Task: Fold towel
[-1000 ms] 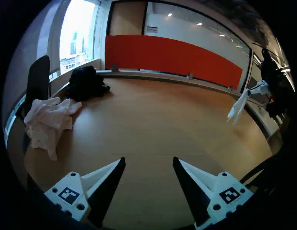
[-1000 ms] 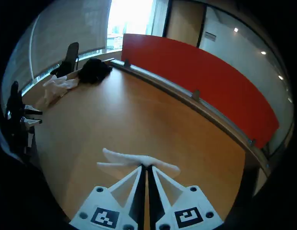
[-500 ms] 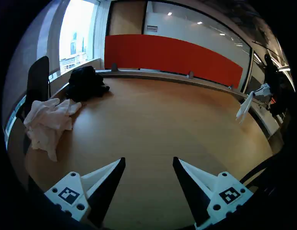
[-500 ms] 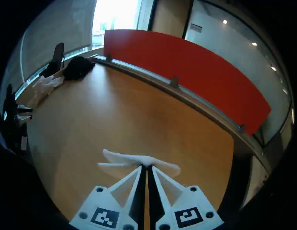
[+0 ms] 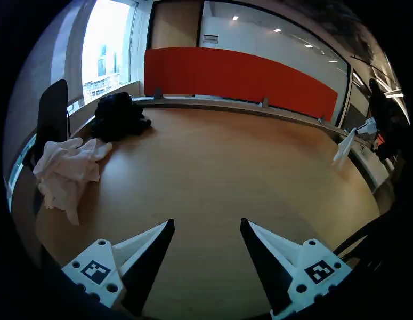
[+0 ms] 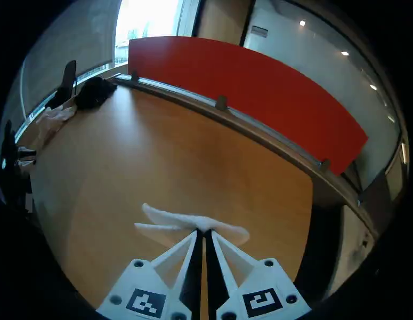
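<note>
One white towel (image 6: 190, 221) is pinched between the pressed-together fingers of the right gripper (image 6: 204, 233). It is bunched into narrow folds that fan out at 12 o'clock above the desk (image 6: 169, 154). From the left gripper view it dangles limp at 3 o'clock. The left gripper (image 5: 206, 234) has its fingers spread wide. Crumpled cloths (image 5: 65, 170) lie at 9 o'clock.

The table (image 5: 222, 160) is smooth wood with a soft sheen. The towel (image 6: 190, 221) is soft white cloth, like the crumpled pile (image 5: 65, 170) at the table's left edge. The divider (image 5: 238, 74) is matt red. The left gripper (image 5: 206, 226) and right gripper (image 6: 202, 233) are matt white plastic with black inner faces.
</note>
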The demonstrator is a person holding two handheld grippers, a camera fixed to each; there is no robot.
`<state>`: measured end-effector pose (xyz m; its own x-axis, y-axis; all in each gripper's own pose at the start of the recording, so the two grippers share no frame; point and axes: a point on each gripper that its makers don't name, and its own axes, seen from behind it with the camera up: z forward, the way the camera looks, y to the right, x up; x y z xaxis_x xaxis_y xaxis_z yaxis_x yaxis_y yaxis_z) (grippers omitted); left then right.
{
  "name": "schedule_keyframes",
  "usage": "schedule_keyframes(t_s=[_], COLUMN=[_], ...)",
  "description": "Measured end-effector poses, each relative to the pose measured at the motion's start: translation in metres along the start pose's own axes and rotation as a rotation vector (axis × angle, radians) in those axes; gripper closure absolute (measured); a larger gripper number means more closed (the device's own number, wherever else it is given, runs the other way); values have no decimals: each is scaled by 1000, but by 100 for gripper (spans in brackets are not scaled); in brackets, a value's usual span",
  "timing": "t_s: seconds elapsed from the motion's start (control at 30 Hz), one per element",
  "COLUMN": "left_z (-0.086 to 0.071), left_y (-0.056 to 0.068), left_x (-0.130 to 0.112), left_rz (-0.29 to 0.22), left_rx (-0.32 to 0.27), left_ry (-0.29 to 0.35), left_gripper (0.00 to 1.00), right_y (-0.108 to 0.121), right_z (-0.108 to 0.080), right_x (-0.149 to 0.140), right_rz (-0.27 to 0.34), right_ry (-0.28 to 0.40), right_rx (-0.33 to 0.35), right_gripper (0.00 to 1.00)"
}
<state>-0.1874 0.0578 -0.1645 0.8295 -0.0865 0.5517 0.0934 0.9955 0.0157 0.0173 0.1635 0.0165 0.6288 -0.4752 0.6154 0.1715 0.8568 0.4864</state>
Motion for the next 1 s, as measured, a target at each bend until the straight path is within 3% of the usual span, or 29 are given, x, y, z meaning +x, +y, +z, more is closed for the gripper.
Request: schedule_keyframes(t_s=[0.4,1.0], left_z=[-2,1], left_y=[5,13], left_x=[1,5], left_rz=[13,31], left_rx=[2,-5], left_ry=[-5,-6], left_gripper=[8,8], right_y=[34,42], right_z=[-1,-7], right_x=[-20,-65], right_rz=[29,60], right_ry=[-41,-91], right_rx=[-35,-49], right_gripper=[97,97])
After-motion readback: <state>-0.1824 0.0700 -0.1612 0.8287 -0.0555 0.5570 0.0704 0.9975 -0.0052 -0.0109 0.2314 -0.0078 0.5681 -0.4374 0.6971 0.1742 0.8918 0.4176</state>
